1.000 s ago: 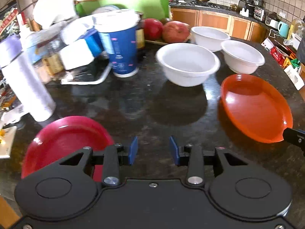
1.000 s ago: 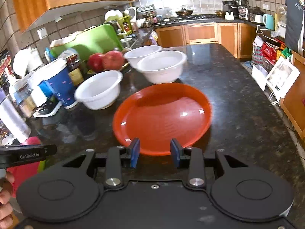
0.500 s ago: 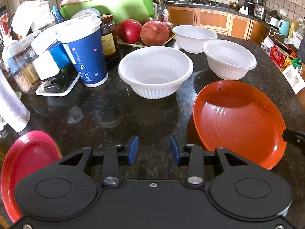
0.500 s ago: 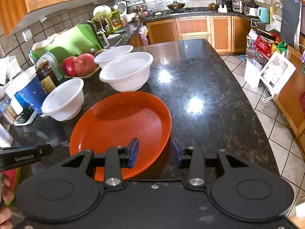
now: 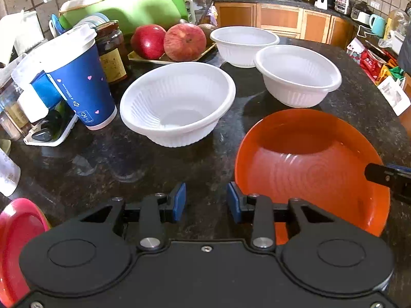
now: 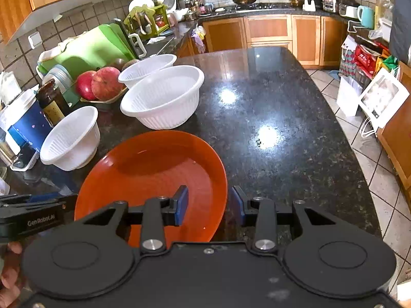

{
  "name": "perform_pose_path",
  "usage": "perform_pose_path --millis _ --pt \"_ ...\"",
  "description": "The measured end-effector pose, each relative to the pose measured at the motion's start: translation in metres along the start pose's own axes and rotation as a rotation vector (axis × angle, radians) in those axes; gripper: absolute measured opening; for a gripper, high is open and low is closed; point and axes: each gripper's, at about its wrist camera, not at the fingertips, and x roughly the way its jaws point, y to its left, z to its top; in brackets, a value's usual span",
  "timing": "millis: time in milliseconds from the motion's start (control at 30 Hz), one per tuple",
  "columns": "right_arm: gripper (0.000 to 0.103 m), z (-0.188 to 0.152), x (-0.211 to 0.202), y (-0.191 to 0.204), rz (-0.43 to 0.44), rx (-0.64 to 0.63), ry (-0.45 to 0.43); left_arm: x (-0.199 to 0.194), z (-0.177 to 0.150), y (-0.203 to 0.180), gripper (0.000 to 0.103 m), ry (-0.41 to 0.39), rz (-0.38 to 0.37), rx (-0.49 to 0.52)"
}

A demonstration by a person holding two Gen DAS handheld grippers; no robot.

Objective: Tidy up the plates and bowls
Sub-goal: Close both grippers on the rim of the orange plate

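Observation:
An orange plate (image 5: 308,174) lies on the dark stone counter (image 5: 154,164), with three white bowls behind it: the nearest (image 5: 177,102), one at the right (image 5: 298,77) and one at the back (image 5: 244,43). A red plate (image 5: 18,231) shows at the lower left. My left gripper (image 5: 206,201) hovers over bare counter just left of the orange plate; its jaws are closing with nothing between them. My right gripper (image 6: 209,205) is open and straddles the right rim of the orange plate (image 6: 154,174) from above. In the right wrist view the left gripper (image 6: 51,200) shows at the left edge.
A blue paper cup (image 5: 79,87), a dark jar (image 5: 113,51), red fruit on a tray (image 5: 169,41), a green board (image 5: 133,2) and bottles crowd the counter's back left. The counter's right side (image 6: 269,115) is bare and ends at a tiled floor (image 6: 385,179). A hand (image 6: 10,269) holds the left gripper.
Both grippers moved right and toward the bowls. The red plate slid to the lower left of the left view. The orange plate's right rim came between the right gripper's fingers.

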Motion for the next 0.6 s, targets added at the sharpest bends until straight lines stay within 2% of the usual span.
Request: perform_pose_path --millis 200,333,467,600 --pt "0.032 0.001 0.007 -0.007 -0.003 -0.002 -0.007 0.006 0.003 -0.001 0.045 0.003 0.006 -0.003" --pt "0.021 0.001 0.013 -0.009 0.010 0.001 0.009 0.009 0.004 -0.002 0.044 0.005 0.005 0.003" --pt "0.018 -0.001 0.016 -0.007 -0.002 -0.005 0.000 0.014 0.004 -0.001 0.035 0.015 -0.022 -0.002" --pt "0.016 -0.003 0.015 -0.008 -0.008 0.001 -0.006 0.014 0.004 -0.002 0.020 0.013 -0.058 0.009"
